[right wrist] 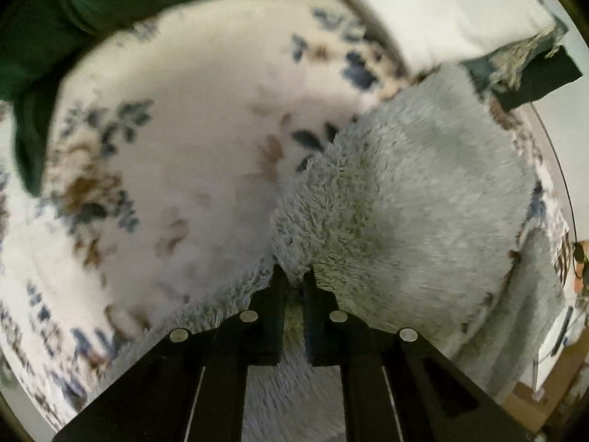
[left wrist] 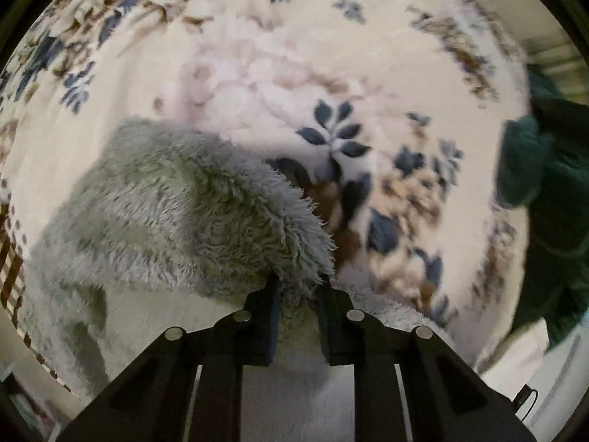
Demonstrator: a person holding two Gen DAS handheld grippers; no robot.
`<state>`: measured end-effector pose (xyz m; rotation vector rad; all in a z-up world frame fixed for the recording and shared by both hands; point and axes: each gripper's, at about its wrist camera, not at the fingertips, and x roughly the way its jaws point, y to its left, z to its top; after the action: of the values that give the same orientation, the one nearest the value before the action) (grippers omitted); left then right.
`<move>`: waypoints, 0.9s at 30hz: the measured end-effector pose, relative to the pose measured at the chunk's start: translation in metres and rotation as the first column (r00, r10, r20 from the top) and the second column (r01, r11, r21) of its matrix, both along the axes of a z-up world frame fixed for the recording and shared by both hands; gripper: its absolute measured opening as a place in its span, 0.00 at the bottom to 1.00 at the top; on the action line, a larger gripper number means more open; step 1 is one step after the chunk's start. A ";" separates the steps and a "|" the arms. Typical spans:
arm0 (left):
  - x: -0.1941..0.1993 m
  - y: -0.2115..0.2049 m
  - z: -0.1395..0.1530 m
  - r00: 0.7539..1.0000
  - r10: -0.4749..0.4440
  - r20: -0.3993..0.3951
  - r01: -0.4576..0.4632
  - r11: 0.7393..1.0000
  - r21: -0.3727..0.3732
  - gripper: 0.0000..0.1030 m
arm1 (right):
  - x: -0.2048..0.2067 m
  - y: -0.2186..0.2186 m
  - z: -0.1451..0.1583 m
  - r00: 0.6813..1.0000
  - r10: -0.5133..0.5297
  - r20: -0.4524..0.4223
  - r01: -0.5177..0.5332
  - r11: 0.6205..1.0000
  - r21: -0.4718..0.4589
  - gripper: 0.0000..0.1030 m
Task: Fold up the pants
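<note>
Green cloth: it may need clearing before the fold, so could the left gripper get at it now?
Probably not yet: the left gripper is shut on the fluffy pants; the green cloth lies apart across open blanket.

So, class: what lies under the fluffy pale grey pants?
The fluffy pale grey pants lie on a cream floral blanket, which shows all around them. Anything beneath the fleece itself is covered.

Two close downward wrist views

Left tool [left wrist: 298,283] matte black, two angular fingers, round silver screw heads, right tool [right wrist: 293,276] alike
</note>
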<state>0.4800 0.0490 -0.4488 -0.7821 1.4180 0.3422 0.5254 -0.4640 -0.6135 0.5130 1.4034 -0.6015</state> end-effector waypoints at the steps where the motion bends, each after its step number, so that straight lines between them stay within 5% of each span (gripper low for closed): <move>1: -0.011 -0.001 0.013 1.000 -0.001 0.028 0.001 1.000 -0.004 0.14 | -0.007 0.001 0.011 1.000 0.008 0.021 -0.008 1.000 0.003 0.08; 2: -0.019 0.013 -0.004 0.999 -0.001 0.054 0.001 1.000 -0.005 0.14 | -0.018 0.001 0.025 0.998 0.021 0.052 -0.021 1.000 0.007 0.08; 9: -0.094 0.023 0.041 0.981 0.040 0.191 -0.031 0.998 -0.052 0.14 | -0.104 -0.025 0.103 0.981 0.050 0.187 -0.057 0.998 0.036 0.07; 14: -0.165 0.014 0.050 0.976 0.019 0.219 -0.011 0.999 -0.041 0.14 | -0.194 -0.049 0.122 0.977 0.021 0.212 -0.040 0.996 0.084 0.07; 19: -0.238 0.011 0.008 0.992 0.043 0.119 -0.039 0.999 -0.036 0.14 | -0.279 -0.053 0.100 0.987 0.044 0.153 -0.057 0.995 0.087 0.07; 27: -0.300 0.024 -0.088 0.988 0.157 -0.002 -0.157 0.985 -0.065 0.18 | -0.367 -0.072 0.010 0.998 0.047 -0.041 -0.043 0.993 0.110 0.01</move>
<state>0.1801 0.0727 -0.5363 -0.9502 1.3732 0.4170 0.1583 -0.5360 -0.6037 0.5567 1.4919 -0.5041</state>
